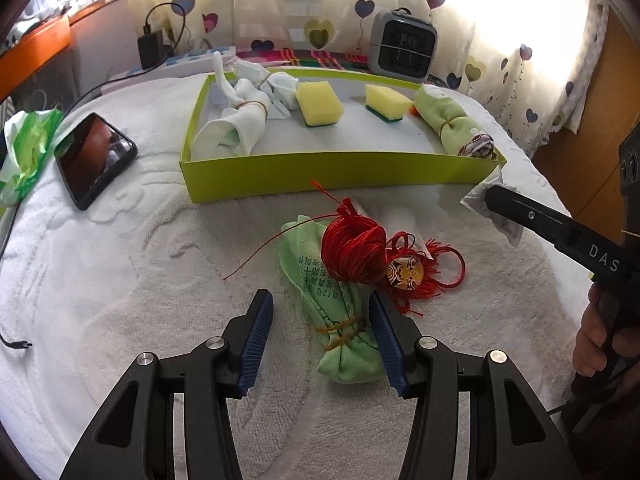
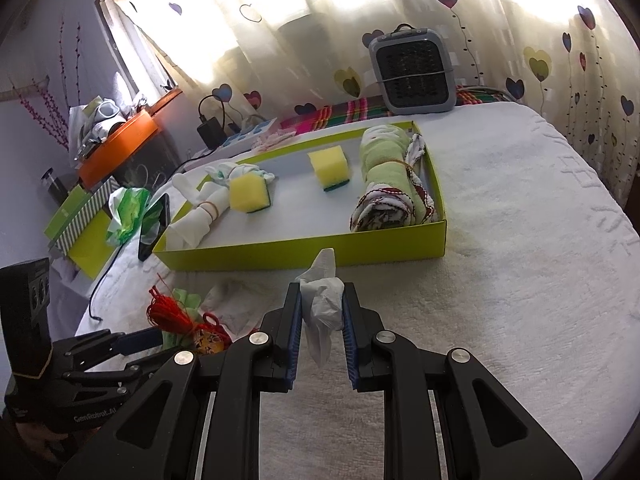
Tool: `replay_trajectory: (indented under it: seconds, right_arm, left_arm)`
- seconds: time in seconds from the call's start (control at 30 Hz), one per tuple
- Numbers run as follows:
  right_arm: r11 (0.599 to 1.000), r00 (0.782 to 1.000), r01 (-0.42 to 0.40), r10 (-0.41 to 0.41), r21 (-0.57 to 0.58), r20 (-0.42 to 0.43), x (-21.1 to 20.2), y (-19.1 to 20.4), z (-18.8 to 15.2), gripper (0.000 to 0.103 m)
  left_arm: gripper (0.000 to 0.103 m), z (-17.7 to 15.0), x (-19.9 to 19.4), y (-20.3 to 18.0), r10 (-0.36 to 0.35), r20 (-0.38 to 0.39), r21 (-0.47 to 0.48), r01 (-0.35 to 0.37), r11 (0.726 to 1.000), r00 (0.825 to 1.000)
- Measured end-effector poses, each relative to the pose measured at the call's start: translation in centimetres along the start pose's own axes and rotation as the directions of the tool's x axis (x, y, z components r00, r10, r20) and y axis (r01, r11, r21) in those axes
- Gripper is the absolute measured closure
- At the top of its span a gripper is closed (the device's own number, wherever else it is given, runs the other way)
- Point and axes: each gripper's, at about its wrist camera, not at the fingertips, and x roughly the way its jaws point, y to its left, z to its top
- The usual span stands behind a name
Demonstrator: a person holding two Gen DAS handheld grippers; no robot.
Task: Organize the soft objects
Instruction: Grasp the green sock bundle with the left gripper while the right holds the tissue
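A lime-green tray (image 1: pixel 320 174) (image 2: pixel 304 254) holds a white rolled cloth (image 1: pixel 236 128), two yellow sponges (image 1: pixel 319 103) (image 1: pixel 387 102) and a green rolled towel (image 1: pixel 448 122) (image 2: pixel 390 176). In front of it lie a light green bundled cloth (image 1: pixel 336 312) and a ball of red cord (image 1: pixel 352 250) with a tasselled charm (image 1: pixel 408 274). My left gripper (image 1: pixel 322 324) is open, its jaws on either side of the green cloth. My right gripper (image 2: pixel 320 308) is shut on a white crumpled cloth (image 2: pixel 322 304) (image 1: pixel 492 204), held just before the tray's front wall.
Everything sits on a white towel-covered bed (image 2: pixel 520 240). A black phone (image 1: pixel 94 158) and a green plastic bag (image 1: pixel 28 148) lie left of the tray. A grey heater (image 1: pixel 404 46) (image 2: pixel 414 72) stands behind it. A charger with cable (image 1: pixel 152 48) is at the back left.
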Motion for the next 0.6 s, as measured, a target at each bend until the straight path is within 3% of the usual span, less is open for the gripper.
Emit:
replay_trajectory:
  seconds: [0.17, 0.6]
  right_arm:
    - [1.0, 1.0, -0.003, 0.003, 0.004, 0.002, -0.1, 0.0, -0.1, 0.083]
    - [1.0, 1.0, -0.004, 0.005, 0.012, -0.004, 0.1, -0.1, -0.1, 0.083]
  left_arm:
    - [0.055, 0.0, 0.0, 0.1, 0.011, 0.001, 0.02, -0.011, 1.0, 1.0]
    - [0.079, -0.1, -0.9, 1.2, -0.028, 0.024, -0.001, 0.028, 1.0, 0.999]
